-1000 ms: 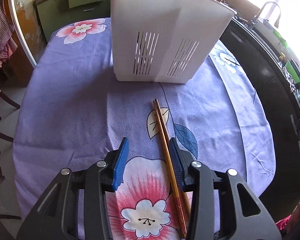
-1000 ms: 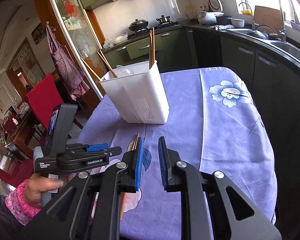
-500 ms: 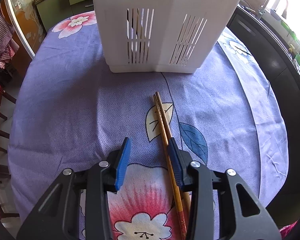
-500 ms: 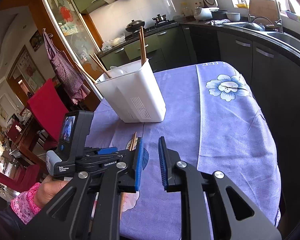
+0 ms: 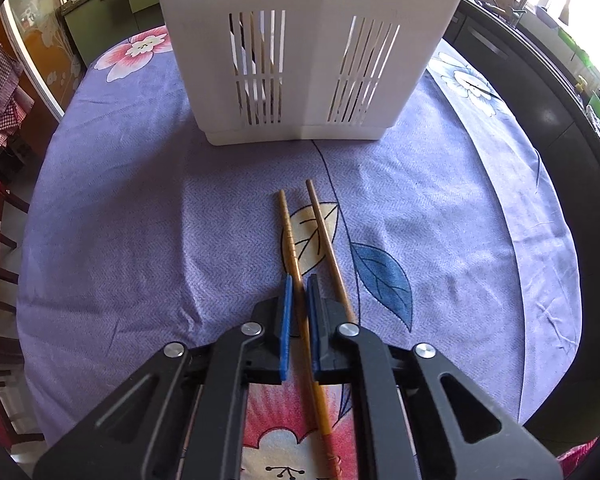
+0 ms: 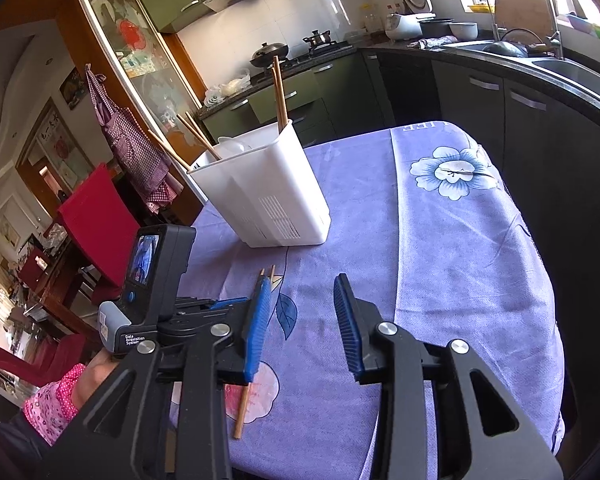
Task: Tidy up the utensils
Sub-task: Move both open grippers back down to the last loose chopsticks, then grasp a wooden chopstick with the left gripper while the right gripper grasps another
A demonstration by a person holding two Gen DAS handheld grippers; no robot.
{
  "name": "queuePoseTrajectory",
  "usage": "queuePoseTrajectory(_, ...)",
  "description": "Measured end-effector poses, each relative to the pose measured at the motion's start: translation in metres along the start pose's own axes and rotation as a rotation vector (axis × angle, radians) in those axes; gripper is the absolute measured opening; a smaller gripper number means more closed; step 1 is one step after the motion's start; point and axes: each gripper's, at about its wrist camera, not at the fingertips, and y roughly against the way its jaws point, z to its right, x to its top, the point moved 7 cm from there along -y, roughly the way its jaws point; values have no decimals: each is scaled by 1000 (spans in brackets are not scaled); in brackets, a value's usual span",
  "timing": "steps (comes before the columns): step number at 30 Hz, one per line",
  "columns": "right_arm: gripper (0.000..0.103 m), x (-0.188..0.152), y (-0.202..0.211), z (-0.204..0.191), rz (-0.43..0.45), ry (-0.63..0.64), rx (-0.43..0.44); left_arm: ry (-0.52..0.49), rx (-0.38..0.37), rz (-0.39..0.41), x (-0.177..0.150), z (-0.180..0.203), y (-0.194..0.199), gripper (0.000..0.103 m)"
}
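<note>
Two wooden chopsticks lie on the purple flowered tablecloth. My left gripper is shut on the left chopstick, low over the cloth. The right chopstick lies just right of the fingers, its tip splayed away from the other. A white slotted utensil holder stands a short way ahead and holds several chopsticks and a white spoon. My right gripper is open and empty, above the table to the right of the left gripper.
Red chairs stand at the table's left side. A dark kitchen counter with a sink runs along the right and back. The table edge curves close on the right.
My left gripper has moved forward and closed on the left chopstick; the two chopsticks have splayed apart. My right gripper has opened wider.
</note>
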Motion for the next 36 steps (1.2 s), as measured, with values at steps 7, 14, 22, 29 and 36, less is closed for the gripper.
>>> queuePoseTrajectory(7, 34, 0, -1, 1, -7, 3, -11, 4, -16, 21, 1, -10, 7, 6)
queuePoseTrajectory(14, 34, -4, -19, 2, -54, 14, -52, 11, -50, 159, 1, -26, 58, 6)
queuePoseTrajectory(22, 34, -22, -100, -19, -234, 101, -105, -1, -68, 344, -15, -42, 131, 6)
queuePoseTrajectory(29, 17, -39, -169, -53, -389, 210, -135, -5, -87, 399, -26, -51, 154, 6)
queuePoseTrajectory(36, 14, -46, -195, -62, -446, 225, -180, -5, -116, 396, -28, -57, 152, 6)
